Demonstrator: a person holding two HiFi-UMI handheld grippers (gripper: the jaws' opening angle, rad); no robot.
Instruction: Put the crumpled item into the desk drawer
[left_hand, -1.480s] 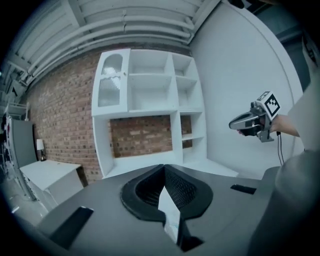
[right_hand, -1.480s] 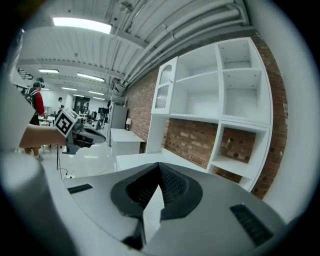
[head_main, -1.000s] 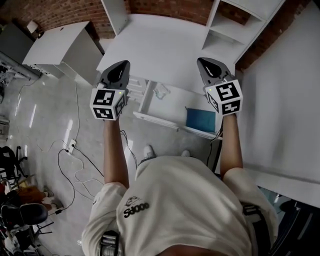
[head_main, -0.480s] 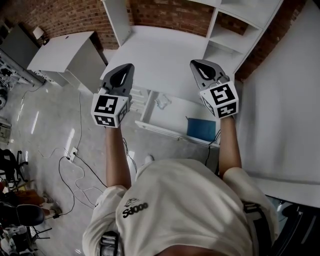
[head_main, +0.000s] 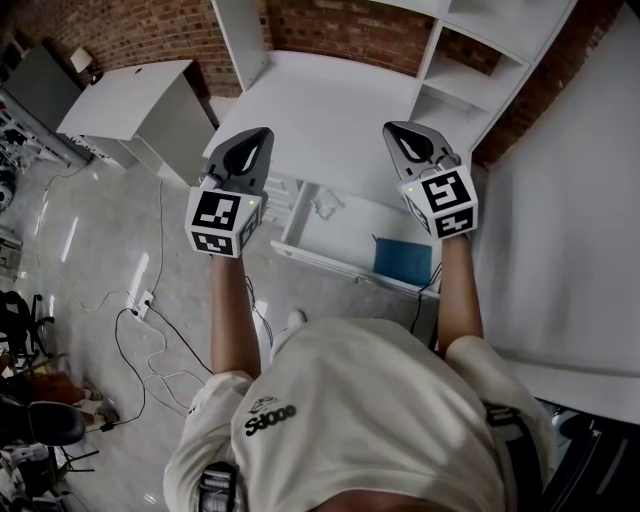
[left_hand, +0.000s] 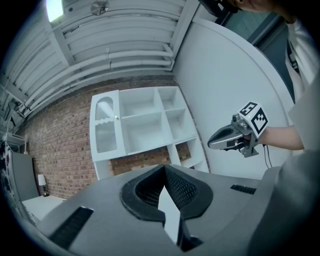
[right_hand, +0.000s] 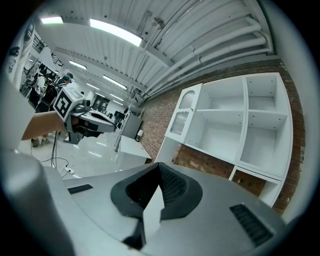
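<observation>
Above the desk's (head_main: 330, 95) front edge, the left gripper (head_main: 258, 138) and right gripper (head_main: 395, 130) are hanging with jaws pressed together, holding nothing. The crumpled item (head_main: 325, 205) is lying in the open drawer (head_main: 335, 262), toward its left end.

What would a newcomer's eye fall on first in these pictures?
First, the two grey grippers, the left gripper and the right gripper, side by side above the white desk, both shut and empty. Just below them the open drawer holds a crumpled white item at its left and a blue object at its right. Behind, a white shelf unit stands against a brick wall.
</observation>
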